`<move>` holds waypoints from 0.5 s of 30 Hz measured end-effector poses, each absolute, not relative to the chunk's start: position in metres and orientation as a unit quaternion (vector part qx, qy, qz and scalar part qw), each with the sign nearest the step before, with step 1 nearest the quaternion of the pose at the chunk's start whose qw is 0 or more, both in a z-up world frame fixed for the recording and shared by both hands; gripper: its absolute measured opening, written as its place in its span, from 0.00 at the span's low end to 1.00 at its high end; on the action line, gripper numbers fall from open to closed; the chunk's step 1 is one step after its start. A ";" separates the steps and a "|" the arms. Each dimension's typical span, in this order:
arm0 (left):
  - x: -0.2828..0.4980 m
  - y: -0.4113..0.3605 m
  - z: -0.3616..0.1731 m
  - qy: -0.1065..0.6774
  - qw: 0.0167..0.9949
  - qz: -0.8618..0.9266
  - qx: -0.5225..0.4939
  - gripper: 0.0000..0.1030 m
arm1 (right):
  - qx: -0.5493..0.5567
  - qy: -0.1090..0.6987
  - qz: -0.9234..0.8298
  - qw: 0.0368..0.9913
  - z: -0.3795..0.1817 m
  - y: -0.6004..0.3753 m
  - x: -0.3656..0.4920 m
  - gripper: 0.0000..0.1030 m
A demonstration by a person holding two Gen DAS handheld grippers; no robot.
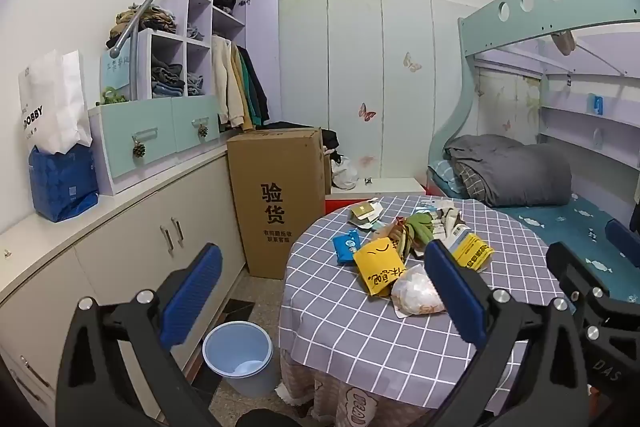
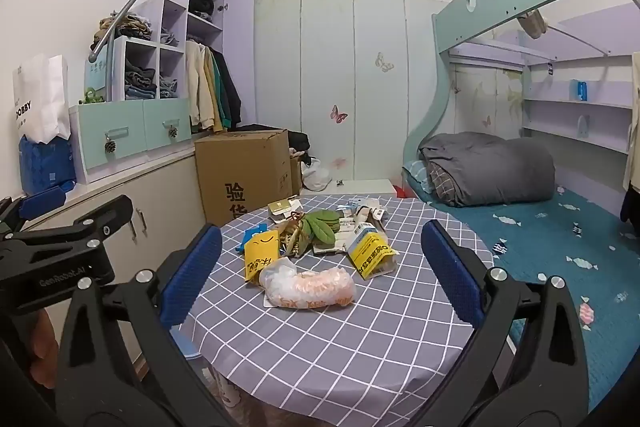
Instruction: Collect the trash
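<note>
A pile of trash lies on the round table with a grey checked cloth [image 2: 320, 339]: a clear plastic bag [image 2: 308, 287] nearest me, a yellow packet [image 2: 260, 255], a yellow-labelled wrapper [image 2: 370, 251], green leaf-shaped pieces [image 2: 320, 227], a blue packet [image 1: 346, 247] and papers. The pile also shows in the left wrist view [image 1: 412, 247]. A light blue bin [image 1: 238, 357] stands on the floor left of the table. My left gripper [image 1: 320, 291] is open and empty, above the table's left edge. My right gripper [image 2: 320, 271] is open and empty, over the table's near side.
A tall cardboard box [image 1: 276, 199] stands behind the bin, beside beige cabinets [image 1: 120, 267]. A bunk bed with a grey duvet [image 2: 488, 167] runs along the right. Shelves with clothes [image 1: 180, 67] stand on the cabinet top.
</note>
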State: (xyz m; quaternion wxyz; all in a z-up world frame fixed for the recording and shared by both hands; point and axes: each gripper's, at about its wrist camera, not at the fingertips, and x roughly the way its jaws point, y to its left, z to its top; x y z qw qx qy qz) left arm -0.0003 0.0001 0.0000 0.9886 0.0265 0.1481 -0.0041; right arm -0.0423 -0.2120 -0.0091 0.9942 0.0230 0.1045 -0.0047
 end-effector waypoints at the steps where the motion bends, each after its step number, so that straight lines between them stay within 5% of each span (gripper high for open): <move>1: 0.000 0.000 0.000 0.148 0.989 -0.005 0.026 0.96 | 0.020 0.108 -0.006 0.994 -0.009 -0.212 -0.042 0.95; 15: 0.003 0.007 -0.005 0.153 0.988 -0.005 0.028 0.96 | 0.030 0.109 0.006 0.994 -0.018 -0.211 -0.040 0.95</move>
